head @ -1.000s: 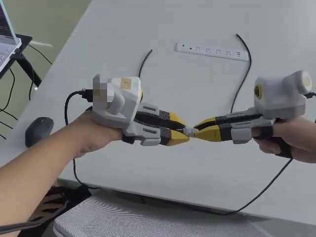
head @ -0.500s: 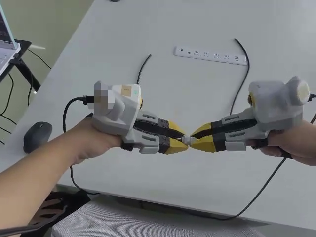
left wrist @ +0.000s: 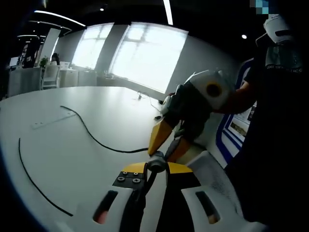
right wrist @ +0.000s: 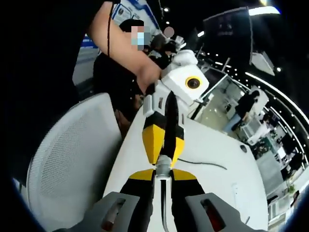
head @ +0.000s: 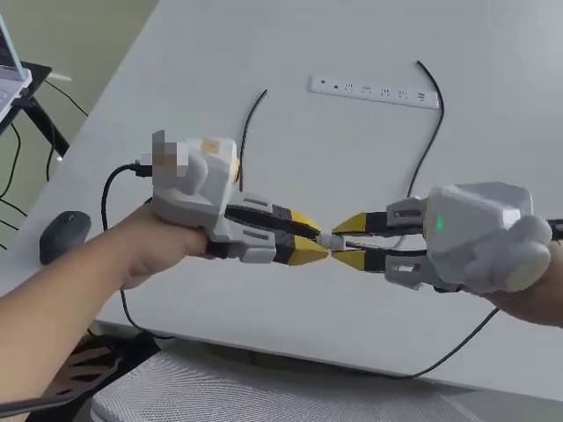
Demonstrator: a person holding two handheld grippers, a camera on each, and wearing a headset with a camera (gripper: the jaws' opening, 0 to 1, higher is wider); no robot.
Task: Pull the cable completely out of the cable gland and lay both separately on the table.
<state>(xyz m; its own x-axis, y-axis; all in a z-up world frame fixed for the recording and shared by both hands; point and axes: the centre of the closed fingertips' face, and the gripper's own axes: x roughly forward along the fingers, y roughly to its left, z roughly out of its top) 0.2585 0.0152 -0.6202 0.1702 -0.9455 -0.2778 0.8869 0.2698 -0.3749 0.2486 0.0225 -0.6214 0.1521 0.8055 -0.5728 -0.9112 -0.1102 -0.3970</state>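
A small grey cable gland (head: 327,239) hangs in the air above the table's near edge, between the two grippers' yellow tips. My left gripper (head: 315,246) comes in from the left and is shut on the gland (left wrist: 156,163). My right gripper (head: 339,242) meets it from the right, tip to tip, and is shut on the thin cable (right wrist: 164,200) where it leaves the gland (right wrist: 163,166). That cable runs back between the right jaws. The right gripper (left wrist: 193,104) faces me in the left gripper view. The left gripper (right wrist: 166,116) faces me in the right gripper view.
A white power strip (head: 374,90) lies at the back of the white table (head: 264,53). Two loose black cables (head: 251,123) (head: 431,132) lie on it. A mouse (head: 63,236) sits at the left edge. A grey mesh chair (head: 220,391) stands below the near edge.
The right gripper has rolled about its axis and dropped a little, so its jaws now stand one above the other. Both grippers stay tip to tip at the gland.
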